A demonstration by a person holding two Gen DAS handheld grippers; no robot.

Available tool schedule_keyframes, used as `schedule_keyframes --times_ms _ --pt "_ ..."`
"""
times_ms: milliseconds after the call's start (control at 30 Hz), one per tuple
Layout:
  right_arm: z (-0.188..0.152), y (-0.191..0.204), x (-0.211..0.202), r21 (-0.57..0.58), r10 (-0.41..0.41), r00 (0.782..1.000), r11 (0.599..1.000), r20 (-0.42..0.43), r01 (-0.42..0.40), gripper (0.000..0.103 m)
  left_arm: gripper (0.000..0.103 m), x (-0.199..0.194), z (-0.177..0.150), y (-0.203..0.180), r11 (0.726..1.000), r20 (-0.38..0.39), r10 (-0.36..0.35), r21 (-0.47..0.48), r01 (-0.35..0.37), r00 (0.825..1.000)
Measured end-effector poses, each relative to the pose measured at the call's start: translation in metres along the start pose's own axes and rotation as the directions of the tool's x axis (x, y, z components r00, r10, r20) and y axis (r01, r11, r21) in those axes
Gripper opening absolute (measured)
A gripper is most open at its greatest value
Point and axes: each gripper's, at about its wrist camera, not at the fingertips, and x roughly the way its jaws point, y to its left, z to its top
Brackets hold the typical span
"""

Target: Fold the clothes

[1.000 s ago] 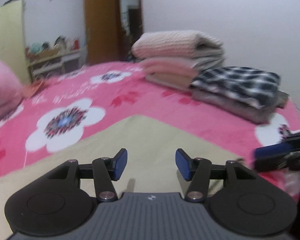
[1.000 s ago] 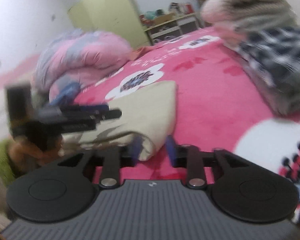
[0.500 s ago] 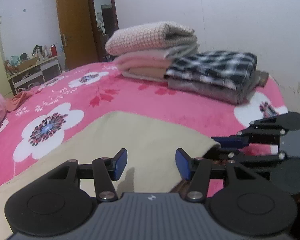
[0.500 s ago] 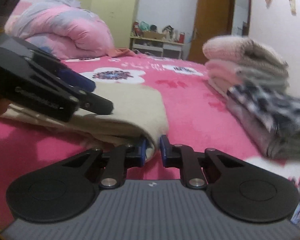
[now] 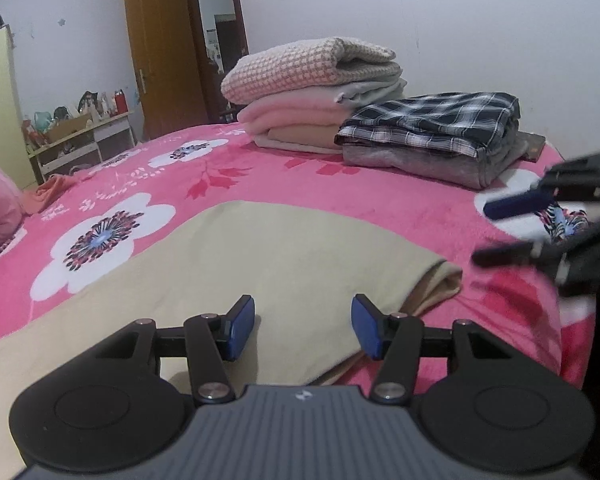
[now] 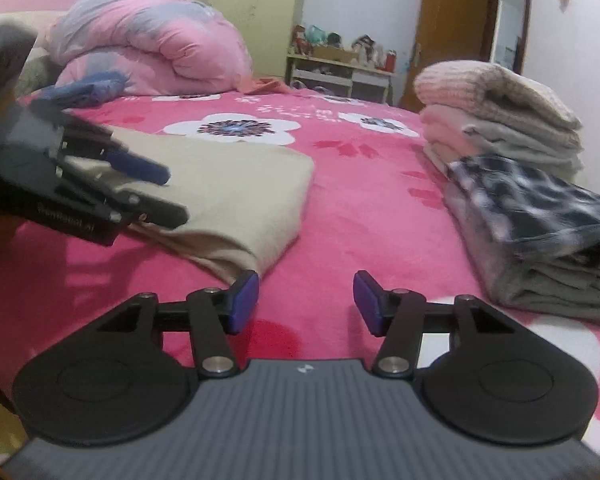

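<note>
Over beige garment [image 5: 284, 256]: both claws wide, empty

Light: soft, even indoor light, moderately bright; source not visible.
Shadows: faint ones from the left gripper [image 5: 303, 328] on the folded beige cloth [image 5: 284, 264]; a diffuse dark patch lies on the pink floral blanket [image 6: 360, 216] below the left gripper's blurred body.
Glare: none; white walls read flat grey-white.
Blur: the right gripper [image 5: 500, 232] smears at the left view's right edge; the checked black-and-white folded shirt [image 6: 540, 204] is soft in the right view.
Distortion: fisheye bends the brown wooden door [image 5: 160, 48]; corners vignette black.
Focus: near fingers sharp, far shelves hazy.
</note>
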Motion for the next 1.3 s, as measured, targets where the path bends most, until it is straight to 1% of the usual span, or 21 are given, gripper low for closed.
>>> schedule_keyframes --times_ms 33,67,133,167,200,233,300,333,367,400,433,533,633,667,700,733,833,900,933,1167,1300 --pt "0.006 -0.003 -0.005 0.015 0.003 1.0 1.0 0.013 -0.003 0.037 0.055 0.0 0.0 0.0 1.0 0.001 0.0 -0.005 0.0 1.0" --pt "0.012 -0.004 -0.008 0.028 0.008 0.999 1.0 0.034 -0.009 0.031 0.055 0.0 -0.001 0.0 1.0 0.002 0.001 -0.008 -0.001 1.0" --pt "0.027 0.002 -0.008 0.042 0.031 0.995 0.998 0.096 -0.035 0.024 0.055 0.0 -0.001 -0.001 1.0 0.0 0.006 -0.008 -0.006 1.0" --pt "0.031 0.009 -0.003 0.03 0.05 0.993 0.998 0.106 -0.053 0.023 0.055 -0.001 -0.001 -0.001 1.0 0.0 0.009 -0.009 -0.009 1.0" --pt "0.033 0.016 0.002 0.016 0.07 0.992 0.997 0.108 -0.072 0.023 0.055 -0.002 -0.001 -0.002 1.0 0.0 0.013 -0.01 -0.013 1.0" --pt "0.029 0.023 0.012 -0.007 0.087 0.993 0.996 0.079 -0.087 0.022 0.055 -0.004 -0.002 -0.002 1.0 -0.001 0.015 -0.007 -0.015 1.0" --pt "0.009 0.035 0.038 -0.066 0.093 0.995 0.993 -0.035 -0.095 0.022 0.055 -0.01 -0.006 -0.004 1.0 -0.013 0.009 0.012 -0.009 1.0" --pt "0.003 0.038 0.046 -0.084 0.093 0.993 0.992 -0.07 -0.099 0.022 0.055 -0.018 -0.008 -0.004 1.0 -0.01 0.015 0.021 -0.015 1.0" --pt "0.008 0.038 0.043 -0.078 0.094 0.994 0.992 -0.061 -0.099 0.023 0.055 -0.027 -0.01 -0.004 0.999 -0.006 0.021 0.029 -0.021 1.0" --pt "0.012 0.038 0.039 -0.071 0.095 0.994 0.993 -0.051 -0.099 0.023 0.055 -0.036 -0.011 -0.001 1.0 -0.002 0.015 0.007 -0.015 1.0" --pt "0.017 0.038 0.036 -0.065 0.096 0.995 0.993 -0.041 -0.098 0.023 0.055 -0.045 -0.011 0.003 1.0 0.001 0.007 -0.023 -0.007 1.0" --pt "0.031 0.037 0.026 -0.045 0.098 0.995 0.994 -0.012 -0.098 0.023 0.055 -0.08 -0.01 0.022 0.991 0.059 0.035 -0.127 -0.027 0.998" --pt "0.045 0.037 0.017 -0.025 0.104 0.994 0.994 0.024 -0.103 0.023 0.055 -0.1 -0.013 0.037 0.979 0.086 0.129 -0.173 -0.113 0.988" --pt "0.052 0.041 0.015 -0.016 0.118 0.991 0.993 0.058 -0.117 0.023 0.055 -0.107 -0.014 0.042 0.972 0.094 0.162 -0.187 -0.142 0.982" --pt "0.056 0.045 0.015 -0.01 0.13 0.988 0.992 0.078 -0.129 0.023 0.055 -0.108 -0.016 0.048 0.964 0.076 0.189 -0.206 -0.17 0.979" --pt "0.056 0.047 0.017 -0.005 0.136 0.988 0.991 0.073 -0.136 0.023 0.055 -0.107 -0.019 0.054 0.954 0.052 0.213 -0.226 -0.196 0.976" --pt "0.057 0.054 0.022 0.011 0.154 0.986 0.988 0.056 -0.155 0.023 0.051 -0.09 -0.039 0.069 0.927 -0.083 0.247 -0.271 -0.26 0.965" --pt "0.058 0.058 0.025 0.021 0.167 0.985 0.986 0.045 -0.168 0.024 0.052 -0.084 -0.058 0.072 0.919 -0.111 0.238 -0.296 -0.26 0.965" --pt "0.059 0.06 0.027 0.027 0.173 0.984 0.984 0.039 -0.174 0.024 0.051 -0.087 -0.064 0.071 0.918 -0.094 0.24 -0.303 -0.258 0.966" --pt "0.06 0.076 0.039 0.06 0.215 0.977 0.975 0.002 -0.215 0.025 0.052 -0.094 -0.072 0.071 0.908 -0.053 0.246 -0.336 -0.25 0.968" --pt "0.038 0.095 0.052 0.026 0.216 0.976 0.976 -0.005 -0.216 0.029 0.052 -0.098 -0.077 0.071 0.901 -0.034 0.239 -0.366 -0.234 0.971"
